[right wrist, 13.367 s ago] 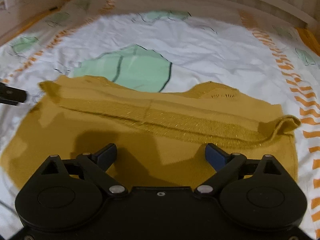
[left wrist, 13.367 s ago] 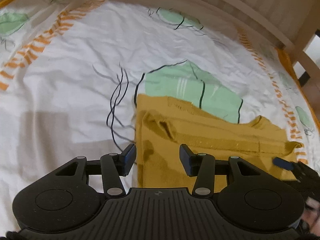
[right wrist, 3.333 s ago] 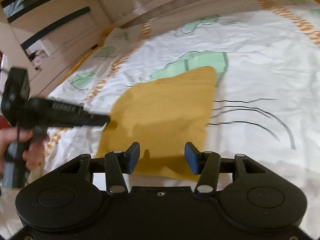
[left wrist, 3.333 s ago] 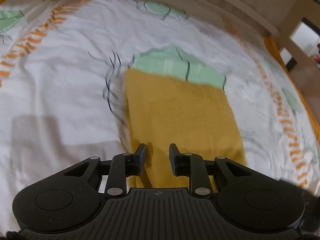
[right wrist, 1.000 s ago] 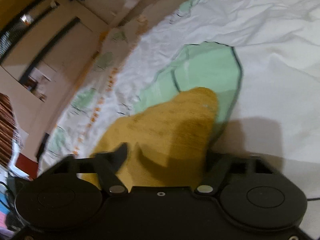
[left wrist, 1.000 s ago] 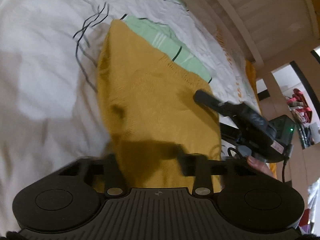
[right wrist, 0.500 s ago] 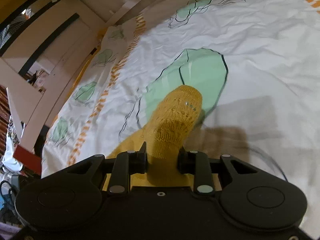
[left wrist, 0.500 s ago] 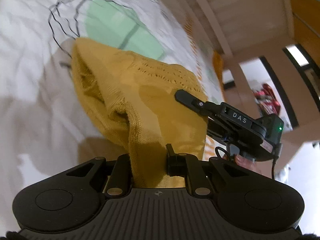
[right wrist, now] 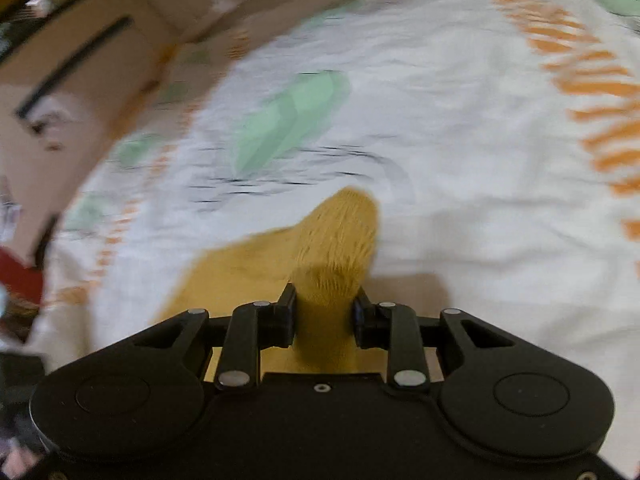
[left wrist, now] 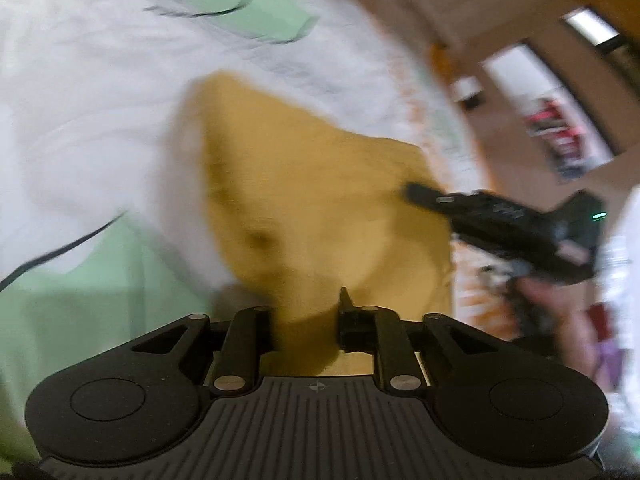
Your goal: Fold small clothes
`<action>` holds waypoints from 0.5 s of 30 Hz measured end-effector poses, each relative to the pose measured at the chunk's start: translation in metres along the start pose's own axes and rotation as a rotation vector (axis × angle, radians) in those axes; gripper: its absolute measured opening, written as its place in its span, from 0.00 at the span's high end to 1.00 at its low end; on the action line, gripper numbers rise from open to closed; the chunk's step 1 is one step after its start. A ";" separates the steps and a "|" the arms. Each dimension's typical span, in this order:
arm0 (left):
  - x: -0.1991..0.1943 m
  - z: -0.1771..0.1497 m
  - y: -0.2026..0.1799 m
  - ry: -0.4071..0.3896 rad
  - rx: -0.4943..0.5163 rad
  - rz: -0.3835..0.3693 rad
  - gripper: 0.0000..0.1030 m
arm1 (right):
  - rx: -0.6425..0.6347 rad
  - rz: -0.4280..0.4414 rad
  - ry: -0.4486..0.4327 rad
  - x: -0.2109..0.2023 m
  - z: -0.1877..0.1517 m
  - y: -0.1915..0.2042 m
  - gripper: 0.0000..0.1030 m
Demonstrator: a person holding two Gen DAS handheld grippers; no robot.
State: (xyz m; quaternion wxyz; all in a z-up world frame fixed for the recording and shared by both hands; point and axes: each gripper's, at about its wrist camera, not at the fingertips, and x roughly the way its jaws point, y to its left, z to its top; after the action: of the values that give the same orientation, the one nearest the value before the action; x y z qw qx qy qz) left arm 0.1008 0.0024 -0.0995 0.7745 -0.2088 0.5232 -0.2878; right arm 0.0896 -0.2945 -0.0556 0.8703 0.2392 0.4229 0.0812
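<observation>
Presently, my findings from both wrist views:
Left gripper (left wrist: 306, 312): I see its jaws pinched on a fold of the mustard knit garment (left wrist: 320, 200).
Right gripper (right wrist: 324, 312): jaws likewise clamped on a bunched edge of the garment; in the left view it enters from the right.
Garment position: raised between the two grippers, draping down toward the bedsheet (right wrist: 460, 140).
Bedsheet: white, green leaf shapes, orange dashes.
Image quality: both views motion-blurred.
</observation>
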 end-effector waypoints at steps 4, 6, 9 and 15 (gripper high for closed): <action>-0.001 -0.006 0.015 -0.048 -0.058 -0.006 0.78 | 0.042 -0.044 -0.067 0.003 -0.004 -0.018 0.55; -0.011 -0.007 0.013 -0.088 -0.051 0.023 0.78 | 0.024 -0.053 -0.091 -0.002 -0.003 -0.013 0.55; -0.029 -0.011 0.007 -0.160 -0.010 0.089 0.77 | -0.015 -0.073 -0.150 -0.015 -0.004 -0.007 0.52; -0.050 -0.010 -0.020 -0.288 0.130 0.222 0.77 | -0.039 -0.065 -0.242 -0.042 -0.021 0.001 0.50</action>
State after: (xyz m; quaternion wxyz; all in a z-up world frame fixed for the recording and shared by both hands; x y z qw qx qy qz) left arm 0.0725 0.0198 -0.0562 0.8801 -0.1383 0.4072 -0.2011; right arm 0.0466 -0.3012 -0.0369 0.9215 0.2164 0.3208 0.0316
